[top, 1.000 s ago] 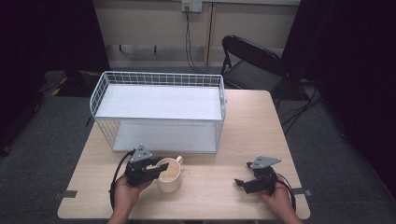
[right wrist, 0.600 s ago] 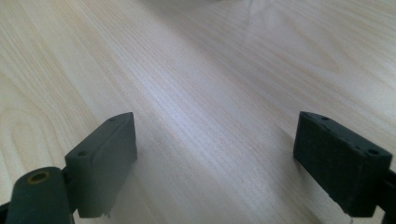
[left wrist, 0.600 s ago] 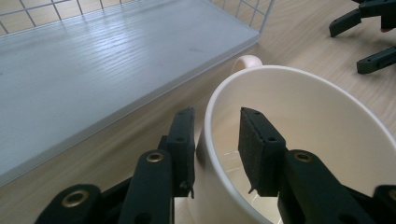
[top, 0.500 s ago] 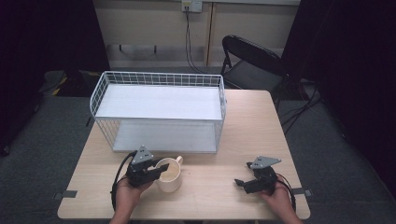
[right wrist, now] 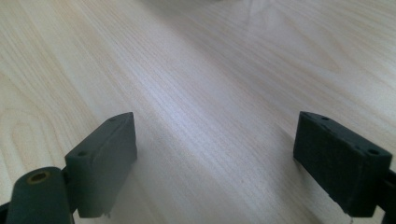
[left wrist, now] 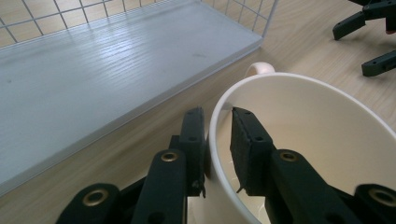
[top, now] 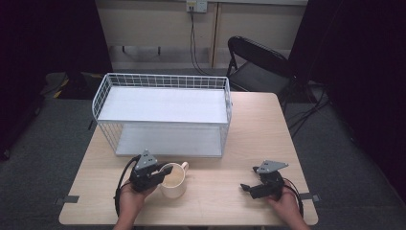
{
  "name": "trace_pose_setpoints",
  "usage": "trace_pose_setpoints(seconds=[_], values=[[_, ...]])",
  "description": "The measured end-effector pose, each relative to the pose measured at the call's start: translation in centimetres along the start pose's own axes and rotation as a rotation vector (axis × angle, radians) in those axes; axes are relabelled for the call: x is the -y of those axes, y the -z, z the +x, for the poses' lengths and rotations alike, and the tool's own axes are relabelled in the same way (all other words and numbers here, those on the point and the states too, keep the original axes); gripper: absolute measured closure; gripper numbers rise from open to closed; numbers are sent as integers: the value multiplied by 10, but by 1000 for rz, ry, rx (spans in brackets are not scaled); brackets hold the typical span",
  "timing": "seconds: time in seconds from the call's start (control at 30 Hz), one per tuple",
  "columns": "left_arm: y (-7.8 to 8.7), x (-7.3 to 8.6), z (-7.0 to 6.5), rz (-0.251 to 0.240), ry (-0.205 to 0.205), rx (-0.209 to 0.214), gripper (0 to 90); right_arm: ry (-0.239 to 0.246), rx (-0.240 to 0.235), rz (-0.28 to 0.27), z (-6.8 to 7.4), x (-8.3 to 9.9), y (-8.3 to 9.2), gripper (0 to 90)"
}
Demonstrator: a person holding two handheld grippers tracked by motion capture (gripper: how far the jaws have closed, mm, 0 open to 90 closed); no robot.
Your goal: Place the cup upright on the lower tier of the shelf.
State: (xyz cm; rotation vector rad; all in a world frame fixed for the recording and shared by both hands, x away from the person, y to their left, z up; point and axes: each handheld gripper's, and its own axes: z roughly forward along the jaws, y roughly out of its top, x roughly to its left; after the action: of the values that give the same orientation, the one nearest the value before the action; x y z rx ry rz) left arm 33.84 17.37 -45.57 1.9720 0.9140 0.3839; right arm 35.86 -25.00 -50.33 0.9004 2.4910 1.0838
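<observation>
Left tongs now pinch the rim of the cream mug, one jaw inside, one outside; half a second ago they were nearly the same. Mug stands on the surface before the wire basket, probably ready for lifting. Right tongs rest open, well apart.

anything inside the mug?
One jaw of the left claw is inside the mug, the other outside, pinching the rim. The inner wall in view is bare. The bottom is hidden by the jaw and the near wall.
</observation>
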Motion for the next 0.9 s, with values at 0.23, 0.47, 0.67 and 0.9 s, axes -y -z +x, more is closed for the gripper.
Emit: trace_pose_setpoints(seconds=[0.23, 0.47, 0.67, 0.9], values=[[3, -1, 0, 1, -21, -23, 775, 0, 0, 0, 0, 0, 0, 127], [6, -1, 2, -6, -4, -57, 817, 0, 0, 0, 0, 0, 0, 127], [6, -3, 1, -6, -6, -81, 818, 0, 0, 0, 0, 0, 0, 127], [11, -4, 4, -30, 14, -113, 818, 0, 0, 0, 0, 0, 0, 127]])
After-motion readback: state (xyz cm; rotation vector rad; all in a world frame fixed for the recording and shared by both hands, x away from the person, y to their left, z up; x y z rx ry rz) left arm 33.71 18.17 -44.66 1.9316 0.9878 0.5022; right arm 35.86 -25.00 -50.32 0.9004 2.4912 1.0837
